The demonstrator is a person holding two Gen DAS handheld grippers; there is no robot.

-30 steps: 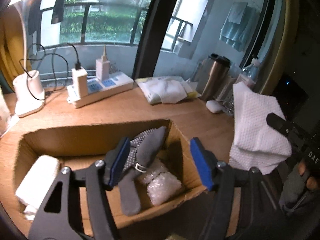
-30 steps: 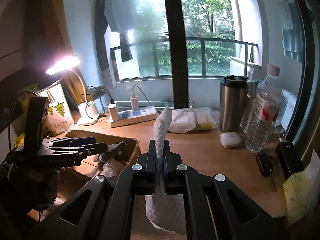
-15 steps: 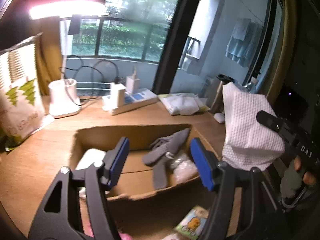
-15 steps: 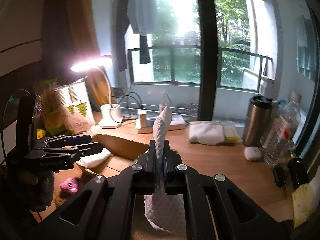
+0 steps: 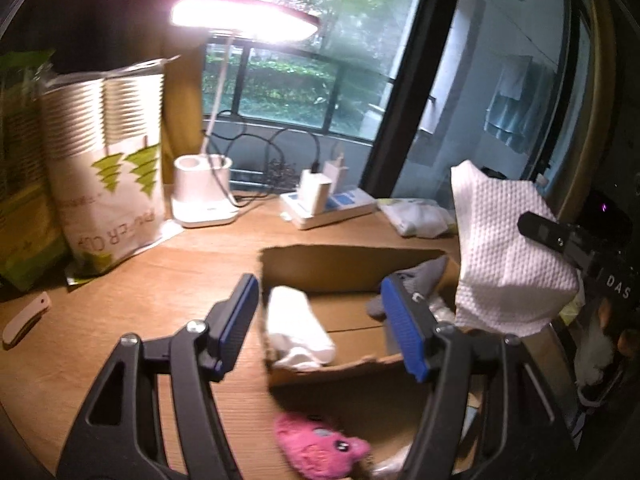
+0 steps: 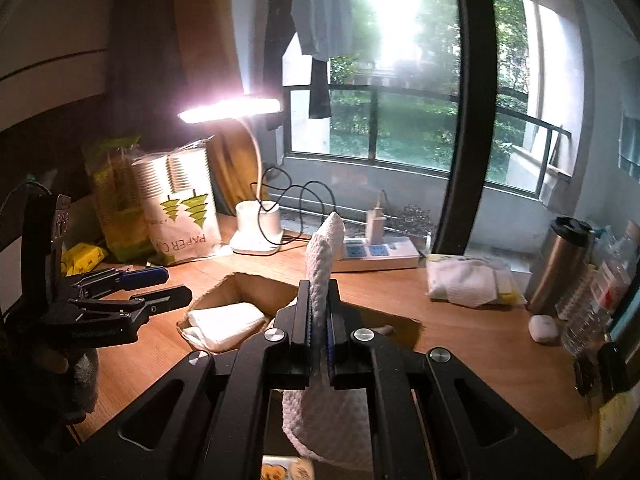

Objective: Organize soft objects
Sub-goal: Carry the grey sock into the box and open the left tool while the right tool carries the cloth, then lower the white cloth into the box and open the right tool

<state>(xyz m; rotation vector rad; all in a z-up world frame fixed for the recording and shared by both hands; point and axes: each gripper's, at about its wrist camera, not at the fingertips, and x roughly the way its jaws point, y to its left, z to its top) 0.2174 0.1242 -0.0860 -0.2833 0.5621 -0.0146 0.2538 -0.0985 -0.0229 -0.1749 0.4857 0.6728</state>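
Jaws of right gripper [image 6: 319, 332] clenched on white cloth [image 6: 320, 264]; left gripper [image 5: 320, 320] released, empty, above cardboard box [image 5: 320, 368] near edge; bare tabletop [image 5: 120, 280] leftward.

A lived-in room at home, with a wooden desk under a window

A lit desk lamp [image 6: 240, 120] and a power strip [image 6: 376, 254] with chargers stand along the desk's [image 6: 480, 344] far edge; clothes [image 6: 316, 16] hang at the window [image 6: 400, 128], which looks onto a railed balcony and greenery; a pack of paper cups [image 5: 108, 168] sits at the left edge, a steel tumbler [image 6: 560, 264] at the right
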